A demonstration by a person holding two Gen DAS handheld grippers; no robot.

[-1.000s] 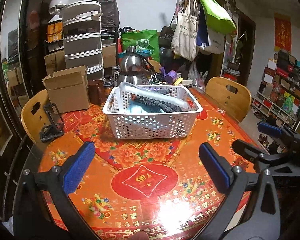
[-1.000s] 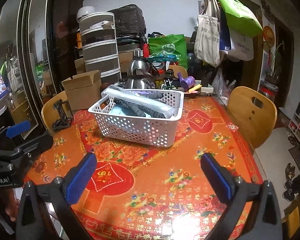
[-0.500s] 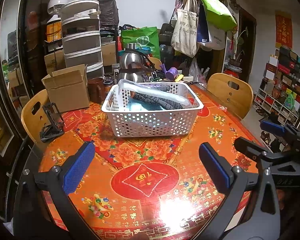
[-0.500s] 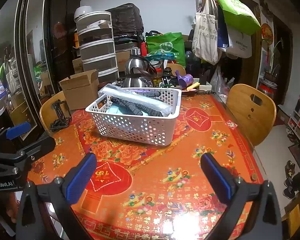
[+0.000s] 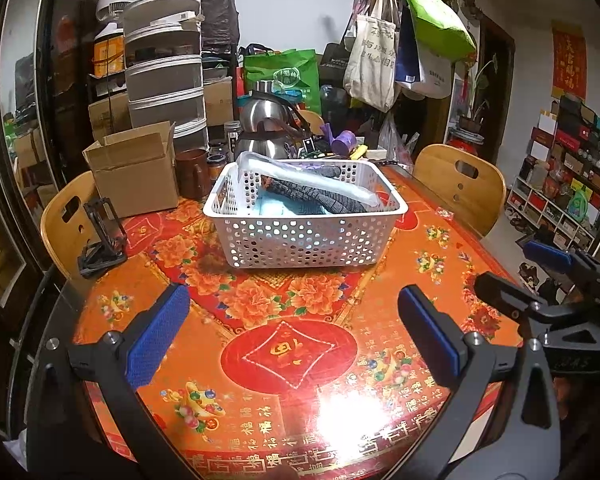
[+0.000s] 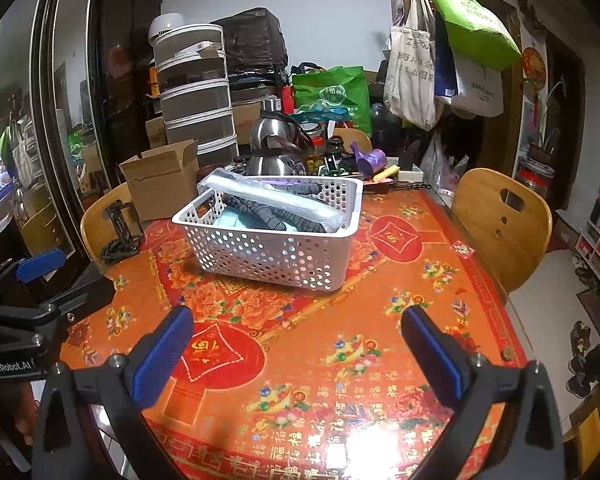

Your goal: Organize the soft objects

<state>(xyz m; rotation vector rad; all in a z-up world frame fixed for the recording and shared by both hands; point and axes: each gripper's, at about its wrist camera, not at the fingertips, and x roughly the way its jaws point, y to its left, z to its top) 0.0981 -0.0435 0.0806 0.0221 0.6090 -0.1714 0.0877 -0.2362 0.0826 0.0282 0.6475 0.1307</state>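
both claws, left claw (image 5: 292, 332) and right claw (image 6: 296, 340), hover spread above table (image 5: 300, 360).

I face a white wall (image 5: 292, 12); a dark cabinet (image 6: 60, 120) stands left of it, wooden chairs (image 6: 500, 220) and shelves (image 5: 560, 184) right.

Cardboard box (image 5: 134, 172), steel kettle (image 5: 266, 128), wooden chair (image 5: 460, 184) beyond table (image 5: 260, 360).

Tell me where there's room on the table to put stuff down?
The front of the table is bare, from the white basket to the near edge, between both open grippers. The strip beside the wooden chair is free too. Behind the basket it's crowded: cardboard box, kettle, jars.
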